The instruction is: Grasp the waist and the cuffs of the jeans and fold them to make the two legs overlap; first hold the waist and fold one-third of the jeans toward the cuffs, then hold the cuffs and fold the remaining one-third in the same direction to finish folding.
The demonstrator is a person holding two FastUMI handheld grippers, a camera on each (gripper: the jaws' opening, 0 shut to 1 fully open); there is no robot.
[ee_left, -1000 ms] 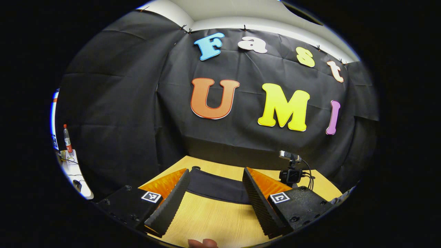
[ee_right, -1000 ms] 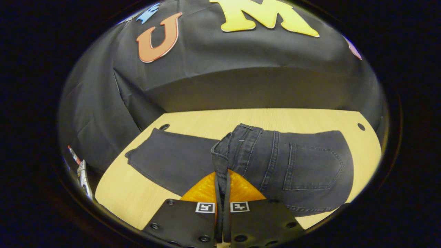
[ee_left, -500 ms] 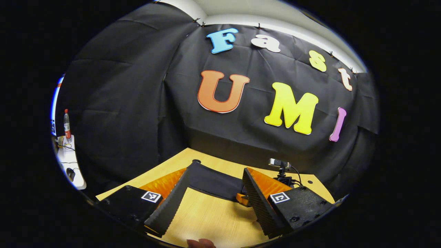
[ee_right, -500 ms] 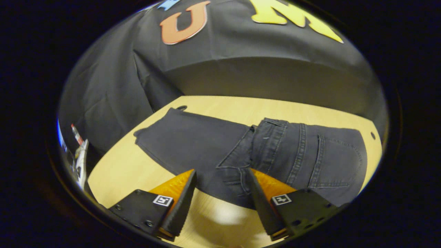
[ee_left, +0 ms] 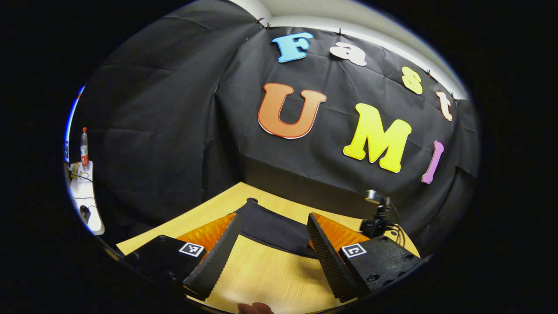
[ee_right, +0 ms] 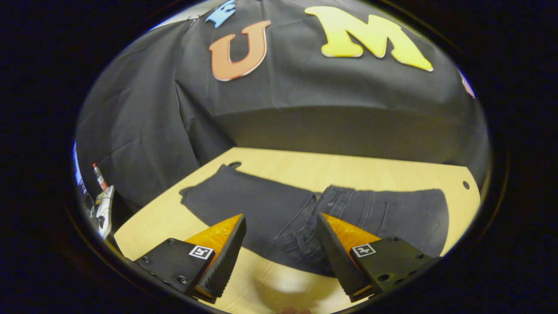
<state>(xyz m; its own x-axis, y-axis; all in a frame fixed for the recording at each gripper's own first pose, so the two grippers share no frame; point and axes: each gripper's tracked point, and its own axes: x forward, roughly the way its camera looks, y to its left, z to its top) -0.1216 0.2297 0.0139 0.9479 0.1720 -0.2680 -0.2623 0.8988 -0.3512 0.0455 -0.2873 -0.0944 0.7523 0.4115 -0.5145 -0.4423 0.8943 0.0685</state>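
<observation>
Currently both hand-held grippers, left (ee_left: 270,244) and right (ee_right: 281,244), stand wide open, empty. Jeans (ee_right: 305,213) lie on the table (ee_right: 348,170), waist folded over; a one-layer cuff grasp risks skewing the fold.

The jeans (ee_right: 261,209) were dark matt denim cloth with raised stitched seams, lying ahead of the right gripper's (ee_right: 281,248) jaws. The surface (ee_right: 340,168) under them was pale, smooth wood-grain with a faint sheen.
</observation>
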